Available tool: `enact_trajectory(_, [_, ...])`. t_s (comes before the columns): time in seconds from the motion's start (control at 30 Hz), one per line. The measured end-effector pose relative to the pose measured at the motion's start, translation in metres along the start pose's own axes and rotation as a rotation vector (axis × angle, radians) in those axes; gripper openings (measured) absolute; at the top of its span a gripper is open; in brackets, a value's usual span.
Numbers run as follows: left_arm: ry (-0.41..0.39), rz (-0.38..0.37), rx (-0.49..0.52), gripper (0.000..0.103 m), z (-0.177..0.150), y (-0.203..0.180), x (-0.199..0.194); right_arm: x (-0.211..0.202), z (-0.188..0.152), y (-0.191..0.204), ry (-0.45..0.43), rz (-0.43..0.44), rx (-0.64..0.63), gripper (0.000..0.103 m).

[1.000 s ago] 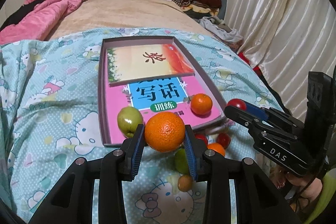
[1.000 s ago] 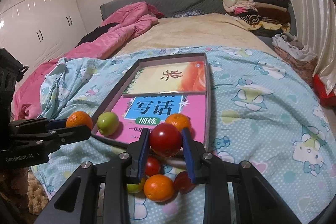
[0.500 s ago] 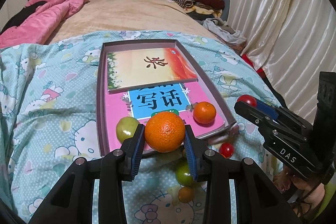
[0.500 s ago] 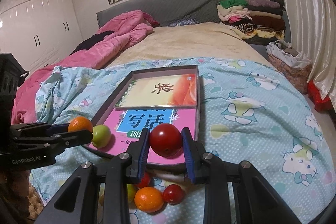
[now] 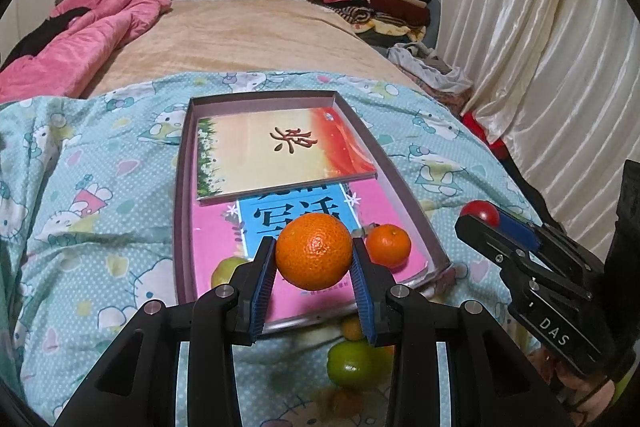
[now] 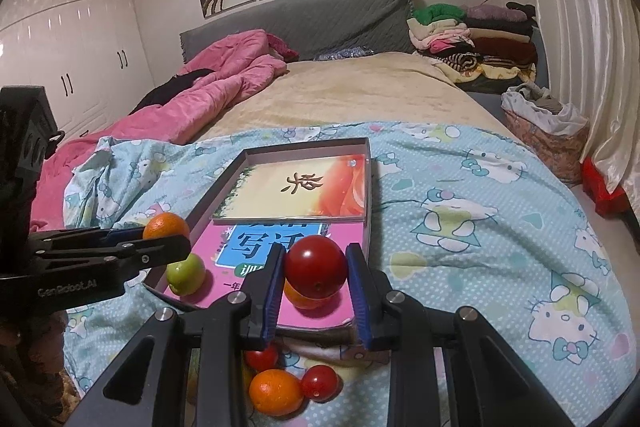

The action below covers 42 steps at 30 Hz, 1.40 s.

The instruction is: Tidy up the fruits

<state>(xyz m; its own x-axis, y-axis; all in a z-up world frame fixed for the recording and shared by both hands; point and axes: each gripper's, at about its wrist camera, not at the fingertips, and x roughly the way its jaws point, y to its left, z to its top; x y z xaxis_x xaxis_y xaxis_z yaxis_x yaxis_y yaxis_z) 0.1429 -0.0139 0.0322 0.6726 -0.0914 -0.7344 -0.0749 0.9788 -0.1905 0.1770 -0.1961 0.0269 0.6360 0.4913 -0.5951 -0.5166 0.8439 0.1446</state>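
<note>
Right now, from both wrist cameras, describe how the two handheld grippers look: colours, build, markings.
Both are matte black plastic with angular, cut-out finger arms joined by silver round-headed bolts, and ribbed blue pads on the inner faces. The left gripper carries white "GenRobot.AI" lettering on its side, readable in the right wrist view. The right gripper shows white "DAS" lettering on its side in the left wrist view. No cables or sleeves are clearly visible.

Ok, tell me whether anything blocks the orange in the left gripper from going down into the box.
Nothing visible blocks it. The orange, clamped in the left gripper, hangs over the box; a bare pink book cover lies beneath.
</note>
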Motion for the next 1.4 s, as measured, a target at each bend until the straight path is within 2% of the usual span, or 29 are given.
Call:
enact_trajectory(0.57, [0.038,0.014,-0.009,0.037,-0.004,0.006,0.027,0.006,0.001,-0.001,-0.002,-0.044,-0.027,0.031])
enact_trajectory(1.0, [0.057,0.000,0.040,0.037,-0.012,0.001,0.047,0.030,-0.011,0.004,0.104,-0.066,-0.070,0.031])
enact_trajectory(1.4, [0.077,-0.001,0.038,0.037,-0.016,0.004,0.056,0.037,-0.018,0.008,0.139,-0.057,-0.092,0.031])
